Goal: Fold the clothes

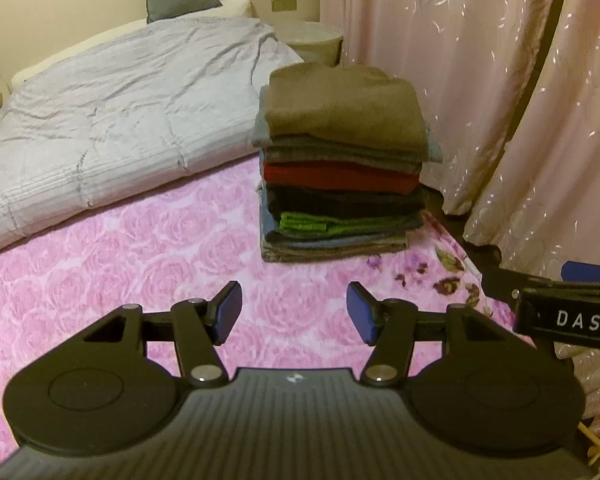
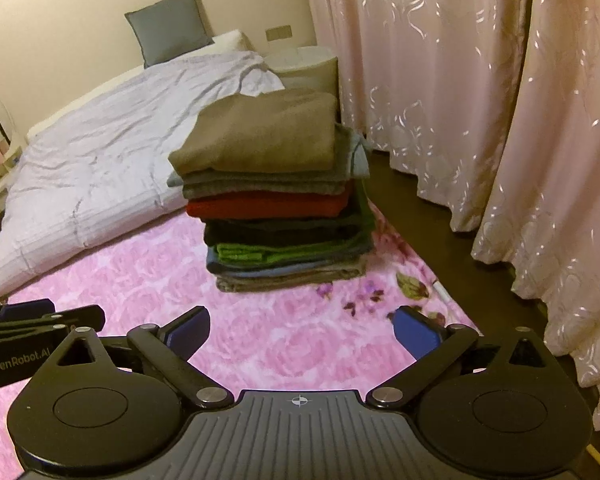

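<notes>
Brown top layer on a finished stack; nothing loose in sight

Pink rose-print blanket [image 1: 140, 264] covers the near part of the bed and is bare in front of both grippers. On it, toward the curtain side, stands the stack of folded clothes [image 1: 340, 168], seen also from the right wrist [image 2: 276, 196]. Counting from the top: a brown garment [image 1: 342, 106], grey pieces, a red one [image 1: 336, 178], a dark one, a green one [image 1: 312, 222], then blue and grey-brown layers at the bottom. Edges line up fairly well; the stack looks upright, with a slight overhang of the grey and blue pieces on the right.

Left gripper [image 1: 294, 314]: jaws partly apart, nothing between the pads, only blanket behind them. Right gripper [image 2: 300, 334]: jaws spread wide, likewise empty. Both sit short of the stack, apart from it.

Judgement: the folding visible here is done, every garment in view being folded and stacked. No unfolded garment shows in either view; if more remain, they lie outside the frames. A grey quilt [image 1: 112, 120] lies beyond the blanket, not part of the stack
</notes>
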A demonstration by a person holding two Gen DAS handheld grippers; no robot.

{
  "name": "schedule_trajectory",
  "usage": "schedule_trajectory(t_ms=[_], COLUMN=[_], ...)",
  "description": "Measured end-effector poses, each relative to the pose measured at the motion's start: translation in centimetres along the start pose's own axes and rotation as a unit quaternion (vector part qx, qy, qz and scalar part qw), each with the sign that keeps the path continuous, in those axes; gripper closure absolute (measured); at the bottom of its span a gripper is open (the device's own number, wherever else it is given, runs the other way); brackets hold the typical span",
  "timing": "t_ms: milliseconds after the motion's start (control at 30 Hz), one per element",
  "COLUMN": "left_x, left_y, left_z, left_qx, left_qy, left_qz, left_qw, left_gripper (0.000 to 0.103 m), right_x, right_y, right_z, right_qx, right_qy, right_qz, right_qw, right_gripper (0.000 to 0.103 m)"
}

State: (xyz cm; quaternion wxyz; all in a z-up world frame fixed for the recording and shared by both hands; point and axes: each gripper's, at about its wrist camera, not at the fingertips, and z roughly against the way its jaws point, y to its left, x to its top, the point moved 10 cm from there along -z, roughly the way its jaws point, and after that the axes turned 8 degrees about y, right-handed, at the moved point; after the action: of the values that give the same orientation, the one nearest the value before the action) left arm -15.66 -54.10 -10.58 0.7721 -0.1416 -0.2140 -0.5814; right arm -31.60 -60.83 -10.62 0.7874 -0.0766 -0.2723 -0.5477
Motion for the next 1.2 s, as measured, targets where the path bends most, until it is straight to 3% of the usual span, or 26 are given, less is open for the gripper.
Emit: schedule_trajectory(t_ms=[800, 1200], left_x=[-0.5, 0.3], left_y=[-1.2, -1.3], left_z=[-3.7, -4.1], left_qx=[0.015, 0.019], left_qy=[0.032, 0.012], left_qz=[-0.009, -0.003], left_qw=[0.9993, 0.9997], left_gripper=[0.048, 0.047], right_x=[-0.8, -0.5], right_y=[-1.7, -1.5], right_z=[-2.9, -4.1], right_qx=[-0.007, -0.003], right_qy=[0.033, 0.044], right_qz=[0.006, 0.012], right_qw=[0.999, 0.999], right_gripper=[0.002, 0.002])
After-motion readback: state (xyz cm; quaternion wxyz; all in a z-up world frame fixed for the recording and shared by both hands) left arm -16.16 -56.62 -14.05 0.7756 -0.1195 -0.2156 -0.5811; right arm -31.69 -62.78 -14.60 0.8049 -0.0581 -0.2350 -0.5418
